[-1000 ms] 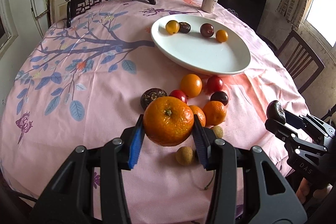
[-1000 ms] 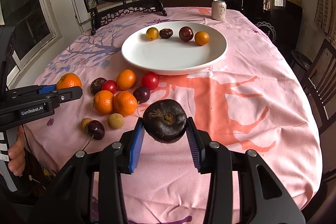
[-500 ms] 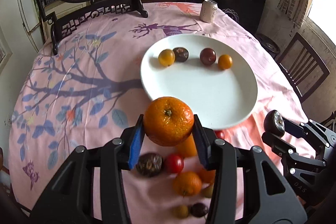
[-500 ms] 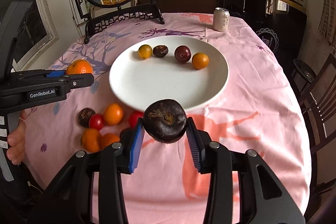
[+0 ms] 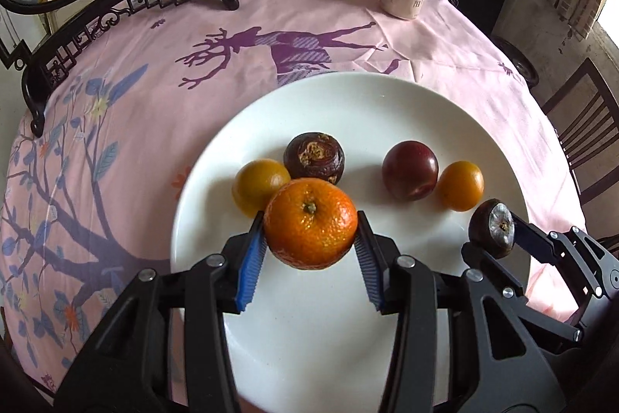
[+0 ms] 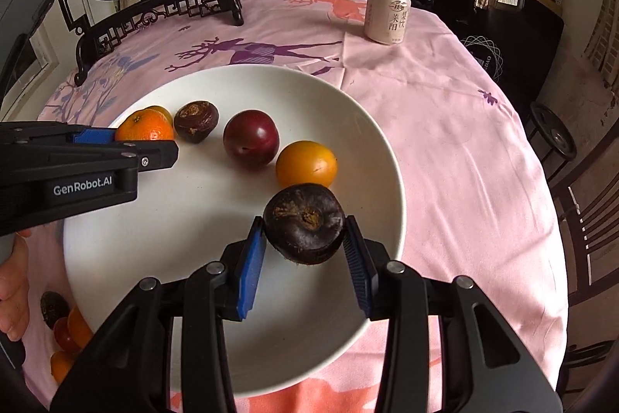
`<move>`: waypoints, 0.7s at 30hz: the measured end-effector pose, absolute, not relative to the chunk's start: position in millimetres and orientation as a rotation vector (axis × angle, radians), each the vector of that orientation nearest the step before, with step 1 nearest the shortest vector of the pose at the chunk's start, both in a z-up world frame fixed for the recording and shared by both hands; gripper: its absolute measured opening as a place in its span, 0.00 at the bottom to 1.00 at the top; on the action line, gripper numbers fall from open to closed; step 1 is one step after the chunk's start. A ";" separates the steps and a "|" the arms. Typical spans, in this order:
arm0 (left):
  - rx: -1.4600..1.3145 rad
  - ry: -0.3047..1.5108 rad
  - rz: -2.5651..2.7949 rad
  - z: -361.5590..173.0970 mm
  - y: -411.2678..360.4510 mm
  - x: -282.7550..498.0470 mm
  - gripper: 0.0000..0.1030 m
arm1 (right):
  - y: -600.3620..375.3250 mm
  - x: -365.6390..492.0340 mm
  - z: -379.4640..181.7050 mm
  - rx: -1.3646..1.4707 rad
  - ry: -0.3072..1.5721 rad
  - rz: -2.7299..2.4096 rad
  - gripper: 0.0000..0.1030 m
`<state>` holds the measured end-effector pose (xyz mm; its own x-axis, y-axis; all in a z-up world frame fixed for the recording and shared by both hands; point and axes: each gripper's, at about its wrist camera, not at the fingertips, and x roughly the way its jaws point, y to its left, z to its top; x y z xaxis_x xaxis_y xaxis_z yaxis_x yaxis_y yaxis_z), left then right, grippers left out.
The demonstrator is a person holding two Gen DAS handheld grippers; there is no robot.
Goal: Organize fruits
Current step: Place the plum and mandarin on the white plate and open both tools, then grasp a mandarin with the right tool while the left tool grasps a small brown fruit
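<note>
A second ago I had both grippers back over the loose fruit on the tablecloth (image 5: 162, 72); now both hang over the white plate (image 5: 387, 103), so the carry is done and what remains is the set-down.

On the left, my left gripper (image 5: 309, 242) is closed snugly on the mandarin (image 5: 310, 228), blue pads pressed to either side, stem up. It sits just in front of the yellow-orange fruit (image 5: 260, 189) and the wrinkled dark fruit (image 5: 314, 159) already on the plate (whether it touches them I cannot tell from this angle).

Moving right, the plum (image 5: 410, 170) and the small orange fruit (image 5: 461, 185) lie side by side, where a half second ago they looked far off.

Furthest right, my right gripper (image 6: 305, 242) clamps the dark brown fruit (image 6: 304, 223) above the plate's near right part, just this side of the small orange one.

A few fruits (image 6: 64, 331) remain off the plate at the lower left of the right view, so I judge more trips are needed after these two releases.
</note>
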<state>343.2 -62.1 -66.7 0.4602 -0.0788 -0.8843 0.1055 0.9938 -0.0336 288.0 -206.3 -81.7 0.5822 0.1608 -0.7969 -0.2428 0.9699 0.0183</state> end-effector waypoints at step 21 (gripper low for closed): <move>-0.029 0.814 -0.029 -20.8 22.8 101.4 0.85 | -205.1 97.4 -35.4 -0.018 0.807 0.271 0.65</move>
